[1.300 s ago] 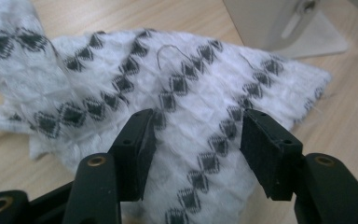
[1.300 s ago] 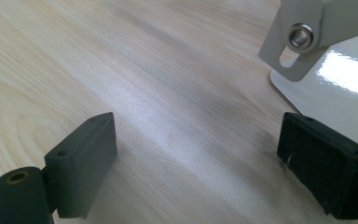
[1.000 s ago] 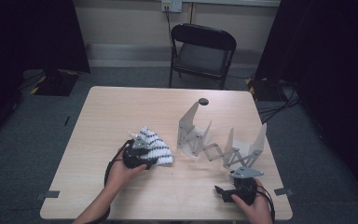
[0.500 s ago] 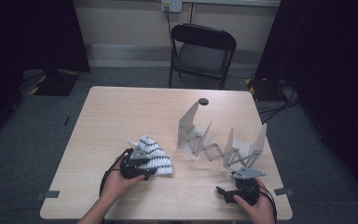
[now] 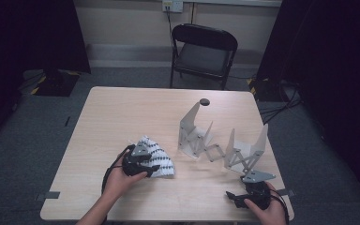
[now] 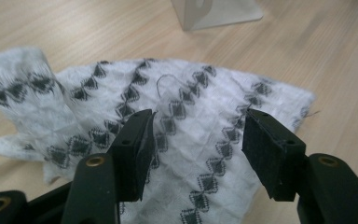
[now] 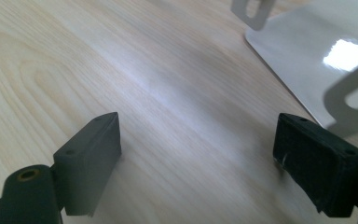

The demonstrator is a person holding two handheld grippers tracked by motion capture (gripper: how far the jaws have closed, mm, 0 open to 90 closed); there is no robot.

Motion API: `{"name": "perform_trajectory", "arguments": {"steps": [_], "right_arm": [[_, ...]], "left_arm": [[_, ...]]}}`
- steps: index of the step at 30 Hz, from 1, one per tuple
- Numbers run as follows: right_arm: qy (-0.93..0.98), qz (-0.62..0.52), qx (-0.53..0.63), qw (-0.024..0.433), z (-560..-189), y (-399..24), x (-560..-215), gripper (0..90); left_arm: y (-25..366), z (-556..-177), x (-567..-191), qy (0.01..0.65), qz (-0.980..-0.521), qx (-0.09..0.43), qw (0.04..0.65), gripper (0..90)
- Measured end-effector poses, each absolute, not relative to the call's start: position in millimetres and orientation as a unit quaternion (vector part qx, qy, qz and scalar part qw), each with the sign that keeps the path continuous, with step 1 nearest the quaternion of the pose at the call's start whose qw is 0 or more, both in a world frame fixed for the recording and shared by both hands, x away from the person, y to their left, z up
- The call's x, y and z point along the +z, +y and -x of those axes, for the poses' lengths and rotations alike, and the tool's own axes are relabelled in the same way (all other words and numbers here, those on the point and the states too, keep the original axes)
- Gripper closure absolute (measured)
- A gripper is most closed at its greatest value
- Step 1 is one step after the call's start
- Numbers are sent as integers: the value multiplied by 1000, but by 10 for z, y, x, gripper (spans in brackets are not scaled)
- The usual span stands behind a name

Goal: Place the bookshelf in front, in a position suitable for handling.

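Two grippers are on the counter [image 5: 122, 112], and the cloth [image 5: 155, 157] is the landmark here: a white, waffle-textured piece with rows of dark diamonds, bunched near the counter's front left. The left gripper [image 5: 140, 165] sits right over its near edge. In the left gripper view the jaws stand apart with the cloth [image 6: 186, 121] spread between and beyond them, the pads not pressing on it, so released, nothing grasped. The fabric runs crosswise to the jaws, its long axis going side to side, with a rumpled hump at the far left of that view. This is clearly the nearer hand; a short dip and a pinch looks like all that is needed.

The right gripper [image 5: 243, 199] is well to the right of the cloth, at the counter's front edge, jaws wide and holding nothing. In the right gripper view there is bare pale wood grain between them and the grey base of the folding metal rack [image 7: 307, 56] ahead to the right. That rack [image 5: 222, 143], a zigzag of plates, stands right of the cloth, beyond the right hand.

Beyond the cloth, past the counter's far edge, a black folding chair [image 5: 204, 51] stands on grey carpet, dark curtains on either side.
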State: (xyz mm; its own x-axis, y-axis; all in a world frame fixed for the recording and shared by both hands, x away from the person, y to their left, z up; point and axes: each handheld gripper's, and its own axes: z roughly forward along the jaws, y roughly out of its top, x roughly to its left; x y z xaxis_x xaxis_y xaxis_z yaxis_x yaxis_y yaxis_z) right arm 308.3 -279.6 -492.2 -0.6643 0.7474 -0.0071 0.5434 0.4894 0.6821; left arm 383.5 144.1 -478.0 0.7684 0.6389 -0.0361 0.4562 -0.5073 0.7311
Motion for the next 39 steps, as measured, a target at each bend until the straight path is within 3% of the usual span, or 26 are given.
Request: {"name": "perform_trajectory", "arguments": {"steps": [14,23,39], "right_arm": [[842,-387,342,158,-3061,-2880,-4821,159],[820,-418,345,184,-3081,-3060,-4766,159],[813,-424,343,203,-3227,-2976,-4764,138]], "left_arm": [[1501,-3770,-4895,318,-858,120,386,406],[1514,-3765,-4917,319,-854,123,391,402],[1519,-3773,-4923,316,-855,125,392,397]]}}
